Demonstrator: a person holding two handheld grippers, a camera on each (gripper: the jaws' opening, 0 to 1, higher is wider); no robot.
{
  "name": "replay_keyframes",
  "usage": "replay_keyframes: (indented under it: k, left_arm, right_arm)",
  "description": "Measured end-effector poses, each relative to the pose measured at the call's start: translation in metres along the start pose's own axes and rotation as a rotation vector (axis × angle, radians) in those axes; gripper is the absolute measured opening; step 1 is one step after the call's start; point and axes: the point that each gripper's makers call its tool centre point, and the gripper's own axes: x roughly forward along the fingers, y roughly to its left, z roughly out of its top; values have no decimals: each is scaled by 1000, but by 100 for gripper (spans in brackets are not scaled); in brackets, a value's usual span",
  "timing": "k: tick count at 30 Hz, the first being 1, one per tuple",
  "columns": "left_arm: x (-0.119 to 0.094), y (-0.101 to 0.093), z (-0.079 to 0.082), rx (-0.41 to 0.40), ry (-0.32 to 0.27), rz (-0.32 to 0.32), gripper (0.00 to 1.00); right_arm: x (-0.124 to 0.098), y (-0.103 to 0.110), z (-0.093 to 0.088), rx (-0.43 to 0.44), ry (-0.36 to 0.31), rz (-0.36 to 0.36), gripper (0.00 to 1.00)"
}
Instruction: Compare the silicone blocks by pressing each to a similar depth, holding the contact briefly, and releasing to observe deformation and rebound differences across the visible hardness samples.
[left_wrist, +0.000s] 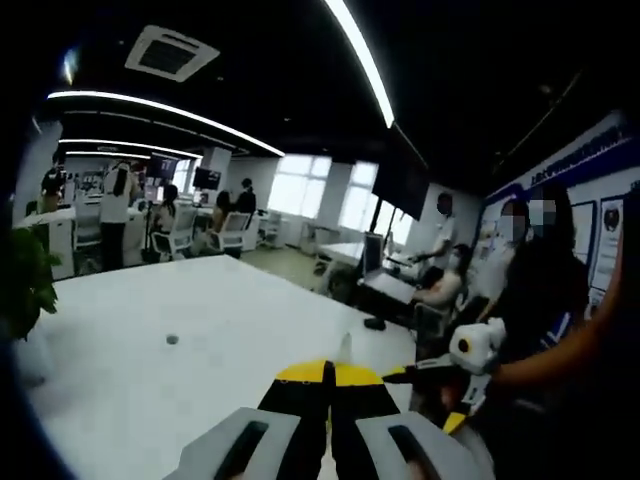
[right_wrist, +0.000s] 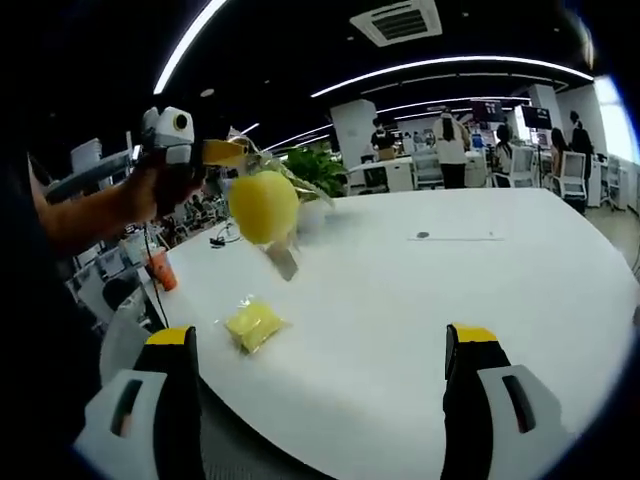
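My left gripper (right_wrist: 235, 152) is holding a clear bag with a yellow silicone block (right_wrist: 263, 206) up above the white desk (right_wrist: 400, 290); its grip point is showing blurred. A second yellow block (right_wrist: 252, 325) is lying bagged on the desk. My right gripper (right_wrist: 330, 345) is gaping wide. A potted plant (right_wrist: 318, 170) is standing behind.
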Motion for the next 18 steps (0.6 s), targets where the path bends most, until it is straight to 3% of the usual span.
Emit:
replay_keyframes:
  k: [8, 13, 18]
  left_arm:
    - [-4, -11, 1, 5, 5, -31, 0]
    - [-7, -19, -2, 18, 16, -32, 0]
    - [-5, -23, -2, 11, 22, -39, 0]
  right_arm:
    - [3, 3, 18, 2, -38, 31, 96]
    - [14, 23, 46, 3, -123, 181, 96]
    - [27, 35, 61, -45, -140, 252, 96]
